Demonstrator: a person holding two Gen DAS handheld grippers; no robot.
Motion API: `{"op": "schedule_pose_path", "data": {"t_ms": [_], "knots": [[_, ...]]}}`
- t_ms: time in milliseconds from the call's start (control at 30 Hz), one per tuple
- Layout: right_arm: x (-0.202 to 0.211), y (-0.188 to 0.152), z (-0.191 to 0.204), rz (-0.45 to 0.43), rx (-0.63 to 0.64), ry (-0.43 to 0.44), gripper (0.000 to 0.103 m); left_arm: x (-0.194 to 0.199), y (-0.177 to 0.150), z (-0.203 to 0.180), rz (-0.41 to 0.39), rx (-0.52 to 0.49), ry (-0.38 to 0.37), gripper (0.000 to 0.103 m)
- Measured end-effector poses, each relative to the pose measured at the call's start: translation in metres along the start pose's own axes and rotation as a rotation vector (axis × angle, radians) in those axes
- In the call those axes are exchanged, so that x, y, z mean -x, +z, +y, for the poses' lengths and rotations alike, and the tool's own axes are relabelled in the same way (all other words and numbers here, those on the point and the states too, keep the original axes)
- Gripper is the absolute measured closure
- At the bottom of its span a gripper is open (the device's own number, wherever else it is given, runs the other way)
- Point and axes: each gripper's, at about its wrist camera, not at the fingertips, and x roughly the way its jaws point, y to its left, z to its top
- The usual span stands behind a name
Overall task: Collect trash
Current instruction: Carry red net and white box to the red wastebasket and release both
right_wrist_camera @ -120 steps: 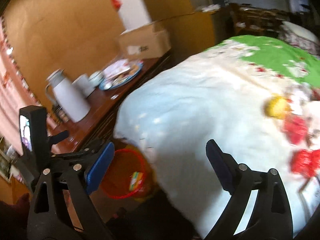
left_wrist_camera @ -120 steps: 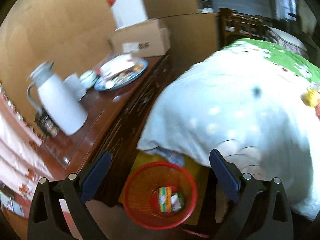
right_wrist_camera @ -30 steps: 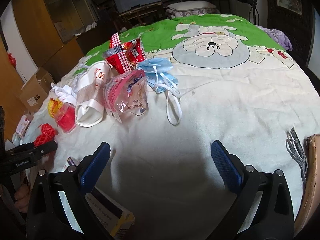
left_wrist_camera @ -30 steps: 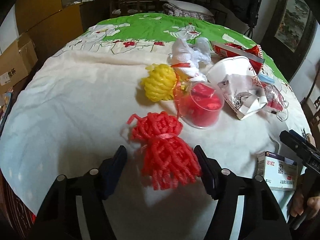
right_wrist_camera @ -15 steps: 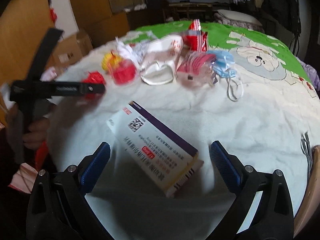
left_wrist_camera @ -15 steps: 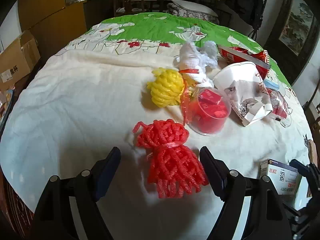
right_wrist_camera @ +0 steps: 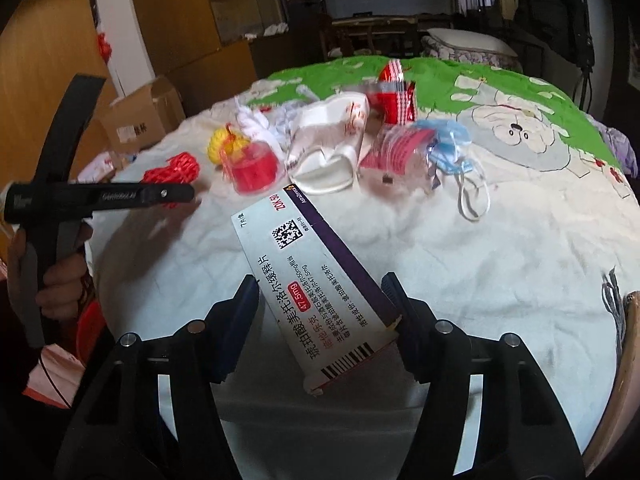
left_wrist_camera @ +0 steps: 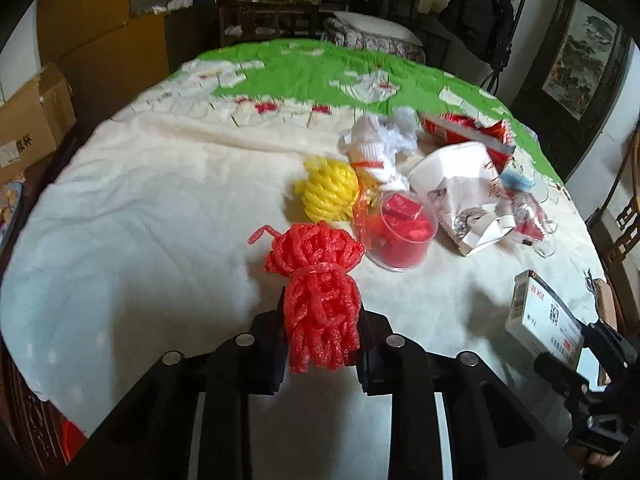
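Trash sits in cluster on round table (left_wrist_camera: 140,208) under white-and-green cloth. Left gripper (left_wrist_camera: 322,332) pinched tight on lower end of red foam net (left_wrist_camera: 318,280), jaws having just closed on it; net's upper bunch sticks out ahead of fingers. Right gripper (right_wrist_camera: 322,300) clamps white-and-purple medicine box (right_wrist_camera: 316,276), jaws having just narrowed onto its sides; box tilted, barcode end nearest camera. Yellow foam net (left_wrist_camera: 330,192), clear cup with red scraps (left_wrist_camera: 402,236), crumpled paper cup (left_wrist_camera: 464,196), blue face mask (right_wrist_camera: 454,148) lie beyond on cloth.
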Motion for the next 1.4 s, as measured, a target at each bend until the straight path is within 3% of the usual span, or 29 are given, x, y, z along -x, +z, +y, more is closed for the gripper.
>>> {"op": "schedule_pose_path", "data": {"t_ms": [333,667,867,1067,1167,1233,1300,1400], "knots": [[0.031,0.006,0.013,-0.08,-0.036,0.059,0.041,0.059,-0.01,0.009,-0.093,0.006,0.035,0.076],[0.063,0.009,0.045,-0.146,-0.017,0.136,0.041,0.117,-0.046,0.048,-0.14,0.071,0.084,0.076],[0.063,0.016,0.071,-0.133,-0.006,0.216,0.041,0.15,-0.086,0.102,-0.135,0.148,0.172,0.076],[0.047,0.03,0.12,-0.089,0.051,0.32,0.041,0.167,-0.15,0.183,-0.057,0.309,0.28,0.073],[0.033,0.035,0.153,-0.047,0.092,0.366,0.041,0.165,-0.177,0.218,-0.017,0.386,0.324,0.064],[0.022,0.037,0.175,-0.013,0.119,0.395,0.041,0.16,-0.194,0.24,0.015,0.453,0.32,0.047],[0.013,0.038,0.197,0.021,0.15,0.422,0.041,0.155,-0.207,0.258,0.047,0.502,0.319,0.022],[-0.002,0.037,0.233,0.077,0.203,0.462,0.041,0.153,-0.215,0.278,0.049,0.536,0.33,0.016]]}}
